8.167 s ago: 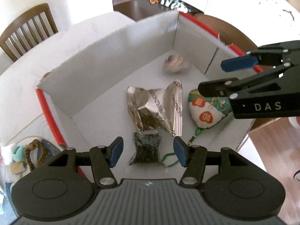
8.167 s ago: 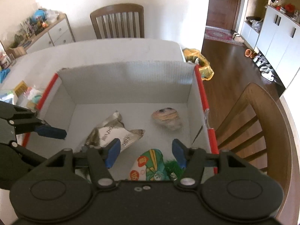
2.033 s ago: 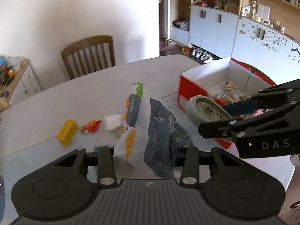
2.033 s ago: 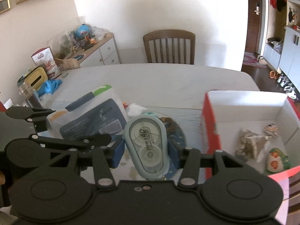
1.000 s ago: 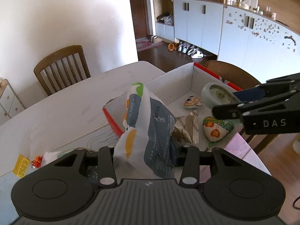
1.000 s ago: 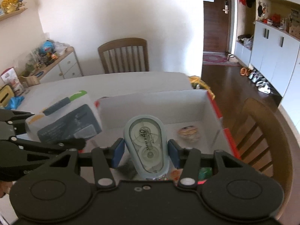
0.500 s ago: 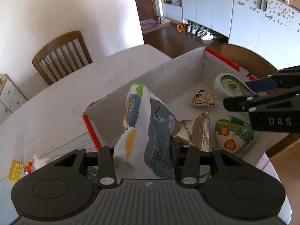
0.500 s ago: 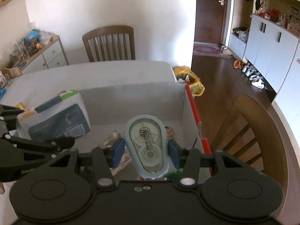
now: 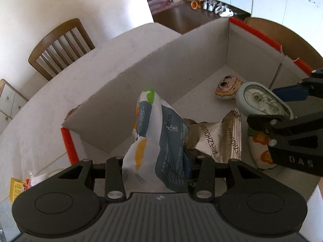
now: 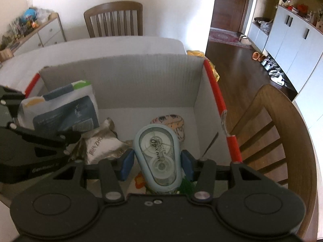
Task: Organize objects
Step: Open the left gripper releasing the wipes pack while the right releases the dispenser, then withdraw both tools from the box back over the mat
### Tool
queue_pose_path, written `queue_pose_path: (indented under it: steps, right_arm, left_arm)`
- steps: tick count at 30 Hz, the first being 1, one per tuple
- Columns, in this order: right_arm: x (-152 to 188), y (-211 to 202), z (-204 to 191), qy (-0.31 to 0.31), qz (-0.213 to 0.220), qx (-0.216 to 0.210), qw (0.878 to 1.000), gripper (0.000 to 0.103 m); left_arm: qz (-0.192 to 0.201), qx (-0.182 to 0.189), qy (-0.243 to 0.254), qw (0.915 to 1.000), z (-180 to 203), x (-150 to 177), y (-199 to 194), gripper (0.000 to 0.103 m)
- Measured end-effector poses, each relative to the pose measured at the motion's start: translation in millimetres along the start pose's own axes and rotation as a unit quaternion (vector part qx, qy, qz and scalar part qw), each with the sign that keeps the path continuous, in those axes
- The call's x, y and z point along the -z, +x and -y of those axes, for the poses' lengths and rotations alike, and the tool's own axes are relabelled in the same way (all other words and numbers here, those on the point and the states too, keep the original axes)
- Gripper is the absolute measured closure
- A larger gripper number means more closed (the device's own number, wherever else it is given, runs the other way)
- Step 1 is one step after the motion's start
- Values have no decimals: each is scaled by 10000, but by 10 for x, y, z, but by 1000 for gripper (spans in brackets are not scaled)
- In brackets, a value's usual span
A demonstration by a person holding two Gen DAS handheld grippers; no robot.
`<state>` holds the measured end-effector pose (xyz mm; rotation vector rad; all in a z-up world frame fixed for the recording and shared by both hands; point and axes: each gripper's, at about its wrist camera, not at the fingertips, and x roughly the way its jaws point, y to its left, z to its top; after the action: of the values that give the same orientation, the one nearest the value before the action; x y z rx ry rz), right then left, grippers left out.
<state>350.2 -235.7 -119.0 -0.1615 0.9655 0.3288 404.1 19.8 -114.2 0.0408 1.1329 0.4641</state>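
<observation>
My left gripper (image 9: 154, 159) is shut on a white and grey-blue tissue pack (image 9: 159, 141), held over the near left part of the open cardboard box (image 9: 165, 60). That pack also shows at the left of the right wrist view, tissue pack (image 10: 60, 109). My right gripper (image 10: 156, 161) is shut on a pale blue correction tape (image 10: 157, 157), held upright above the box's near right side. From the left wrist view the correction tape (image 9: 262, 102) hangs over the box floor at the right.
On the box floor lie a silver foil packet (image 9: 218, 139), a cartoon-face pouch (image 9: 228, 86) and a colourful sachet (image 9: 260, 151). Red tape edges the box rim (image 10: 218, 100). Wooden chairs (image 10: 282, 141) stand beside and behind the table. Small items (image 9: 18, 185) lie on the table left of the box.
Both grippers have sunk toward the box, each keeping its object. The box interior looks larger and closer in both views.
</observation>
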Motion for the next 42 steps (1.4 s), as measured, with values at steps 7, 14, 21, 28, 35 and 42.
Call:
queue_pose_path:
  steps: [7, 14, 21, 28, 35, 42]
  right_arm:
    - [41, 76, -44, -109, -122, 6, 9999, 54]
    - [59, 85, 6, -119, -122, -37, 9998, 54]
    - [50, 44, 52, -110, -97, -66, 9999, 51]
    - [67, -102, 47, -60, 22, -98, 9999, 45]
    - [32, -327, 99, 60, 201, -165, 9996, 41]
    - [67, -603, 79, 177, 429, -268, 9986, 36]
  left_arm:
    - [-257, 78, -46, 9996, -10, -17, 143, 61]
    - [-278, 57, -37, 9996, -8, -2, 130, 57]
    - [-142, 139, -113, 9997, -29, 36, 25, 38]
    - [28, 304, -310, 9991, -152, 55, -83, 33]
    - [273, 582, -518, 9966, -275, 152, -248, 26]
    - [590, 847, -756, 9918, -370, 277, -526, 26]
